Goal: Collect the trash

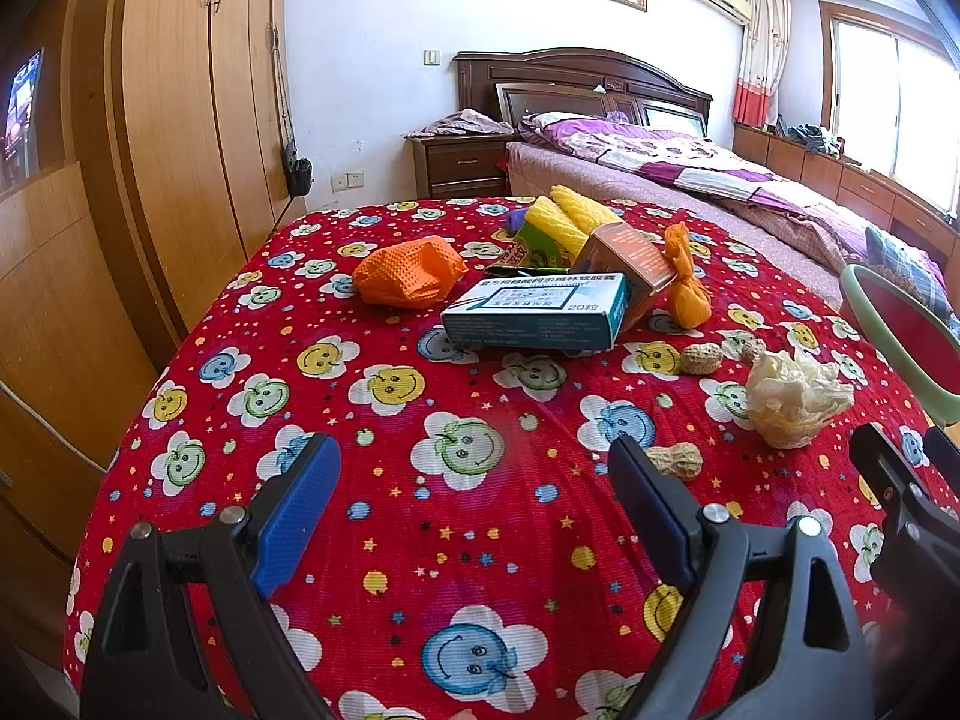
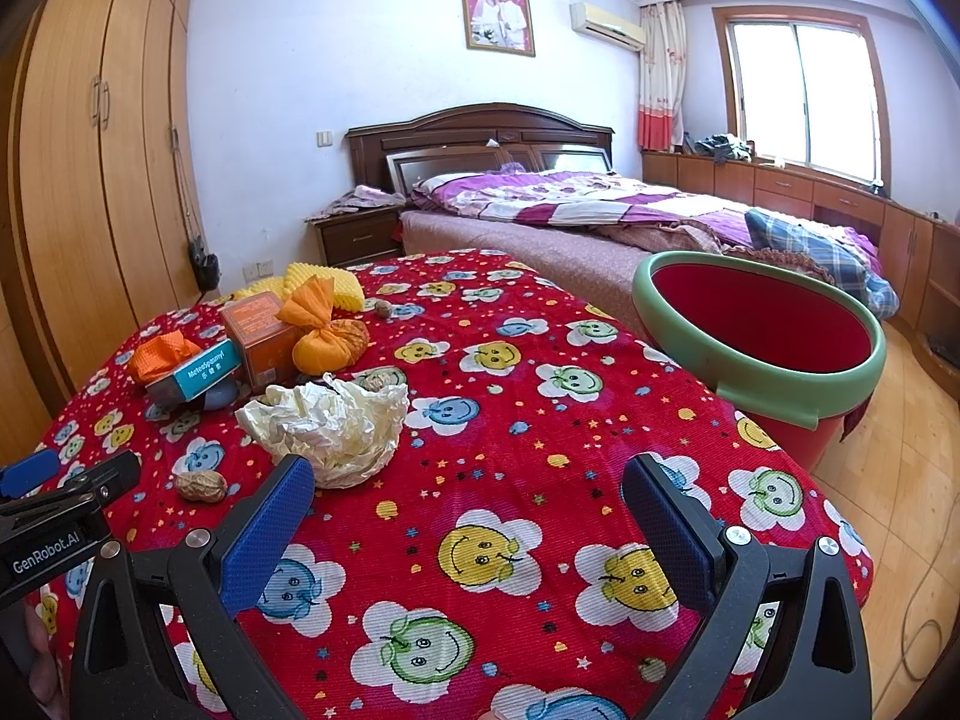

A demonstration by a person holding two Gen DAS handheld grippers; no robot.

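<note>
Trash lies on a table under a red smiley-flower cloth (image 1: 480, 540) (image 2: 510, 420). A teal medicine box (image 1: 534, 312) (image 2: 201, 378), an orange box (image 1: 630, 264) (image 2: 258, 330), crumpled orange wraps (image 1: 408, 279) (image 1: 687, 288) (image 2: 324, 336), yellow foam nets (image 1: 570, 219) (image 2: 324, 285), a crumpled white paper (image 1: 795, 396) (image 2: 330, 420) and peanuts (image 1: 675, 461) (image 2: 201, 486) sit there. My left gripper (image 1: 474, 480) is open above bare cloth, short of the box. My right gripper (image 2: 468, 498) is open, its left finger just in front of the white paper.
A red bin with a green rim (image 2: 762, 354) (image 1: 900, 348) stands off the table's right edge. A bed (image 2: 600, 210) lies behind, a nightstand (image 2: 354, 234) beside it, wardrobes (image 1: 180, 120) on the left. Wooden floor (image 2: 900, 450) shows at right.
</note>
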